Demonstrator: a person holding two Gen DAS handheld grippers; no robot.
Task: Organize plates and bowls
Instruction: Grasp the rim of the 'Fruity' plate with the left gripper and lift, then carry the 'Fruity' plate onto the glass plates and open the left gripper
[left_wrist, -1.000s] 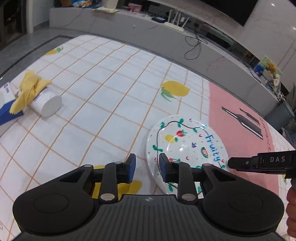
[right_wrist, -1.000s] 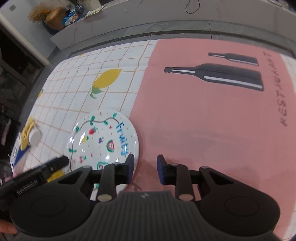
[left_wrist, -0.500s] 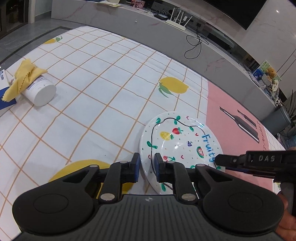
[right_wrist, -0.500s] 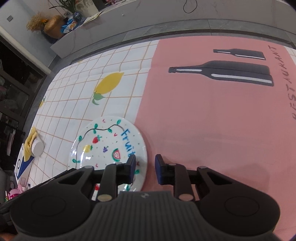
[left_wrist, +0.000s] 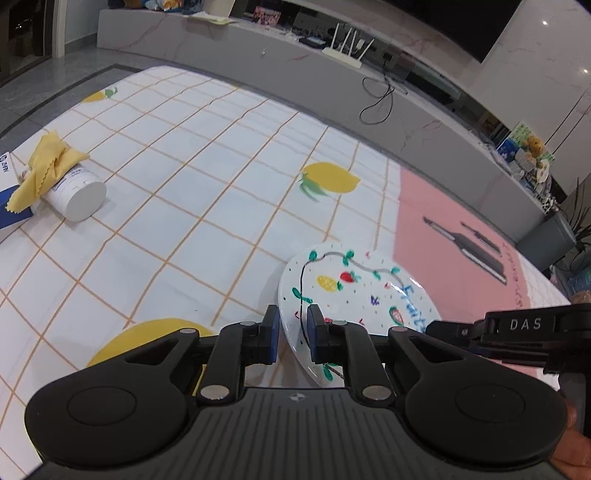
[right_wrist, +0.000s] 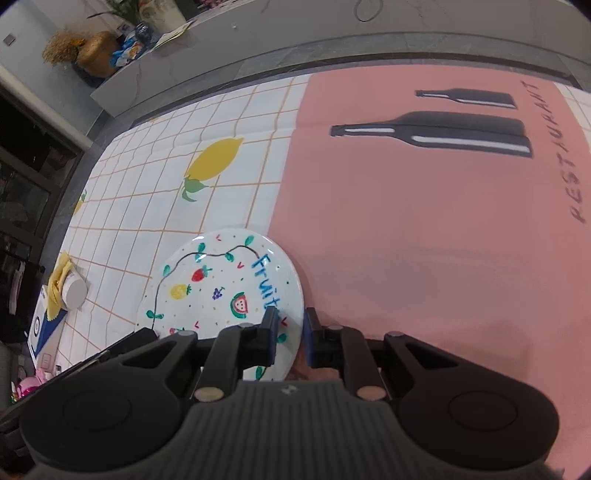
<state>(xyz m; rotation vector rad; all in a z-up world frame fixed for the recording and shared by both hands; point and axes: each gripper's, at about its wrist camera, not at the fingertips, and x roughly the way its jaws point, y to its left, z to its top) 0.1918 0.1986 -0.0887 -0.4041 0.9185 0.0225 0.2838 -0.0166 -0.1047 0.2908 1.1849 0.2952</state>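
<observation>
One fruit-painted plate (left_wrist: 354, 291) is seen on the tablecloth (left_wrist: 184, 166), at the boundary of checked and pink areas. Left gripper (left_wrist: 291, 334) is clenched on its left rim, right gripper (right_wrist: 290, 334) on its right rim; both were just closing. Nothing is carried on the plate.

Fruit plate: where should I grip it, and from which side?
Grip the fruit plate by its thin rim at the near edge, coming from the near side, angled downward. It is wide and shallow; only the rim is narrow enough to pinch.
</observation>
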